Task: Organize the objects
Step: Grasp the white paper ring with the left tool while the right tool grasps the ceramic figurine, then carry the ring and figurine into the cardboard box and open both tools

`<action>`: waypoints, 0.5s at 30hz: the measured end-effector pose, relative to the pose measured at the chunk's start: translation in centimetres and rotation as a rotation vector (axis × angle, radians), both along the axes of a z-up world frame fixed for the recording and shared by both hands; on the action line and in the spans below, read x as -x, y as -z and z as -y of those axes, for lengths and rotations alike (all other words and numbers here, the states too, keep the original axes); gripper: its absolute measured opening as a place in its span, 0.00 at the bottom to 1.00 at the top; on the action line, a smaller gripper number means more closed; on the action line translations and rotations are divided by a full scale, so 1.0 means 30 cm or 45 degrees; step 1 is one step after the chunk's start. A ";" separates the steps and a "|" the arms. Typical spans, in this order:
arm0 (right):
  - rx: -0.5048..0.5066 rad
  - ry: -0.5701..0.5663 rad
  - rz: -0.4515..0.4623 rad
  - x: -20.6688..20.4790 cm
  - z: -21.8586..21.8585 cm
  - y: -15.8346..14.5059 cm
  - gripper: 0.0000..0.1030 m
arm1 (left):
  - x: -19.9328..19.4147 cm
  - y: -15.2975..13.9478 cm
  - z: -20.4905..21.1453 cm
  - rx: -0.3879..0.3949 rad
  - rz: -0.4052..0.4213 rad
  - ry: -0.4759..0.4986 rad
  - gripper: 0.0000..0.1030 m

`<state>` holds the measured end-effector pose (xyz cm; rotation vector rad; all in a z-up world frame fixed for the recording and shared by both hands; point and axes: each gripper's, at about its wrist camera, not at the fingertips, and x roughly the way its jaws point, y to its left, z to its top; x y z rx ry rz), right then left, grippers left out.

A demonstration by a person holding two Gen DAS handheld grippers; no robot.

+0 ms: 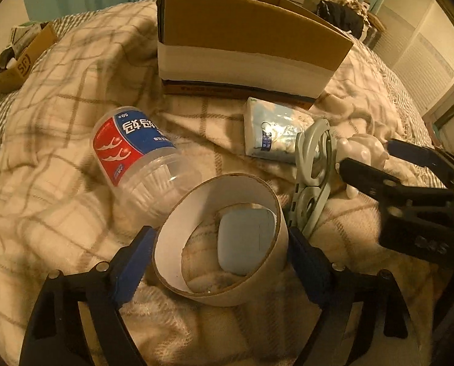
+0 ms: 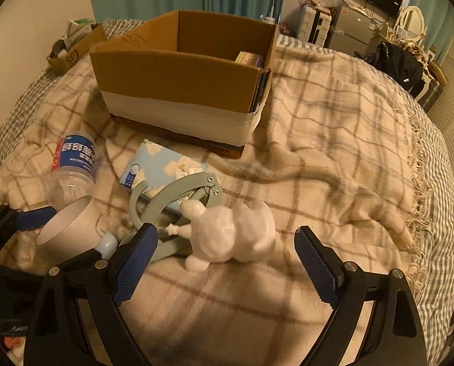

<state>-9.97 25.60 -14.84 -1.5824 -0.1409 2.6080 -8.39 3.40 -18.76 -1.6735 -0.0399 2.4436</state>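
My left gripper has its blue pads on both sides of a white cardboard tape ring that rests on the plaid blanket; a pale blue case shows through the ring. My right gripper is open around a white animal figurine without touching it. A clear floss-pick jar with a red and blue label lies on its side at the left. A tissue pack and a grey-green phone holder lie between the ring and the big cardboard box.
A small item lies inside the open box. A smaller carton with clutter stands at the far left of the bed. The blanket's fringed edge drops off at the right. Furniture and a dark bag stand beyond the bed.
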 end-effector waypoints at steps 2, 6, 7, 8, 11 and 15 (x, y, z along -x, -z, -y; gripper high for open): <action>0.007 0.004 0.033 0.022 -0.005 0.023 0.88 | 0.001 -0.008 -0.001 0.009 -0.004 0.003 0.85; 0.019 0.001 0.094 0.038 -0.006 0.062 0.78 | -0.001 -0.039 0.004 0.013 -0.036 0.002 0.84; 0.013 -0.002 0.093 0.035 -0.002 0.061 0.76 | -0.002 -0.047 0.004 0.018 -0.048 0.002 0.84; 0.001 -0.004 0.088 0.030 0.004 0.058 0.76 | -0.003 -0.056 0.004 0.026 -0.062 0.001 0.84; -0.013 -0.019 0.062 0.009 0.019 0.040 0.75 | -0.012 -0.078 0.003 0.048 -0.095 -0.003 0.84; 0.008 -0.012 0.006 -0.033 0.033 -0.022 0.75 | -0.028 -0.108 0.017 0.061 -0.127 -0.016 0.84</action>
